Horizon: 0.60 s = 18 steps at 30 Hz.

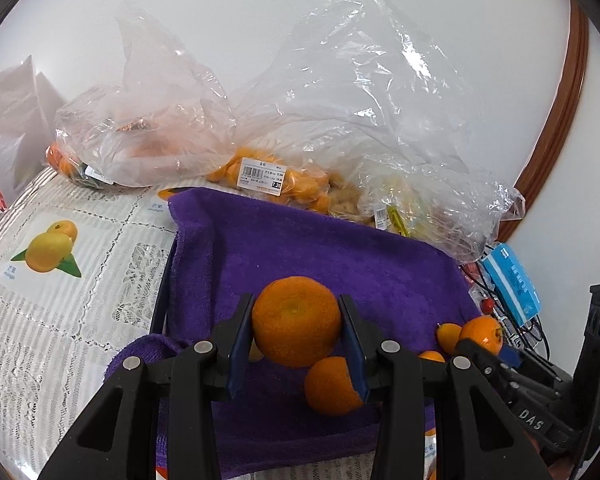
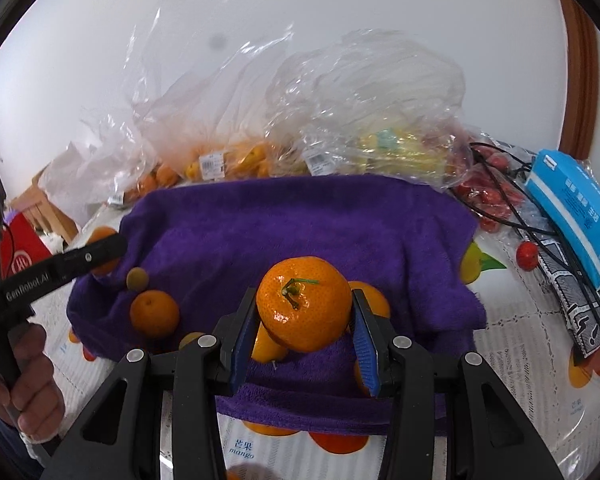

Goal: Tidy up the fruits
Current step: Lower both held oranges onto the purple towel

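My left gripper (image 1: 297, 322) is shut on an orange mandarin (image 1: 296, 320) held above a purple towel (image 1: 340, 256). Another mandarin (image 1: 330, 386) lies on the towel just below it. My right gripper (image 2: 305, 314) is shut on a stemmed mandarin (image 2: 304, 304) above the same towel (image 2: 300, 220). More fruit lies under it, and a loose mandarin (image 2: 155, 314) and a small brown fruit (image 2: 137, 279) lie at the towel's left. The left gripper shows at the left of the right wrist view (image 2: 100, 250). The right gripper, with its mandarin (image 1: 482, 334), shows in the left wrist view.
Clear plastic bags of fruit (image 1: 284, 184) stand behind the towel against a white wall. A lace tablecloth with fruit picture cards (image 1: 52, 250) covers the table. A blue tissue pack (image 2: 576, 208), black cables and small red fruits (image 2: 496, 200) lie at the right.
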Each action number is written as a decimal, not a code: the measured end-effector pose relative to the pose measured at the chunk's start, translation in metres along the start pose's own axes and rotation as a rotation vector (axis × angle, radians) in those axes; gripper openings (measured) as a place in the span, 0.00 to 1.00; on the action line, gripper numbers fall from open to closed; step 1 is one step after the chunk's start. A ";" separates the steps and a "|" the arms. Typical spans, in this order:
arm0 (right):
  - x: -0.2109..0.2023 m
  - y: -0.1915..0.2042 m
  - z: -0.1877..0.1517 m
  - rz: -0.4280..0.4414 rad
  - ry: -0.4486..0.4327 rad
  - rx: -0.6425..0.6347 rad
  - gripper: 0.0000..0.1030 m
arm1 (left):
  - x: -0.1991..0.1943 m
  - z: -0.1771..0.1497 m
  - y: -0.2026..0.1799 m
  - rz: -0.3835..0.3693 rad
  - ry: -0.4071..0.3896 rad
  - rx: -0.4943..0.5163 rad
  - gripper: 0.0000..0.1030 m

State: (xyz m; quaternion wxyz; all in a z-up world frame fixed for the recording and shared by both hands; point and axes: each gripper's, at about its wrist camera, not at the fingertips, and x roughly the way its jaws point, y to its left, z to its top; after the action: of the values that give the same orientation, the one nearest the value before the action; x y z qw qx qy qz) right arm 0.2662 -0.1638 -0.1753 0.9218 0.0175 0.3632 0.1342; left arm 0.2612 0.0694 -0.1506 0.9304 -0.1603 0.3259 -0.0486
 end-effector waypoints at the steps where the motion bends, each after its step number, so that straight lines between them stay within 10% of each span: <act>1: 0.001 0.001 0.000 -0.004 0.003 -0.004 0.43 | -0.001 0.000 0.000 0.002 -0.003 0.002 0.38; 18: 0.012 0.001 -0.002 -0.048 0.054 -0.044 0.43 | 0.000 0.001 0.004 0.008 -0.002 -0.016 0.38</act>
State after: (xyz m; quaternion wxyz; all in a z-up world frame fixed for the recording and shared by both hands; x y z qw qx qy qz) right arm 0.2728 -0.1598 -0.1849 0.9149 -0.0152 0.3850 0.1205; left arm 0.2617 0.0735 -0.1507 0.9295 -0.1666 0.3262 -0.0423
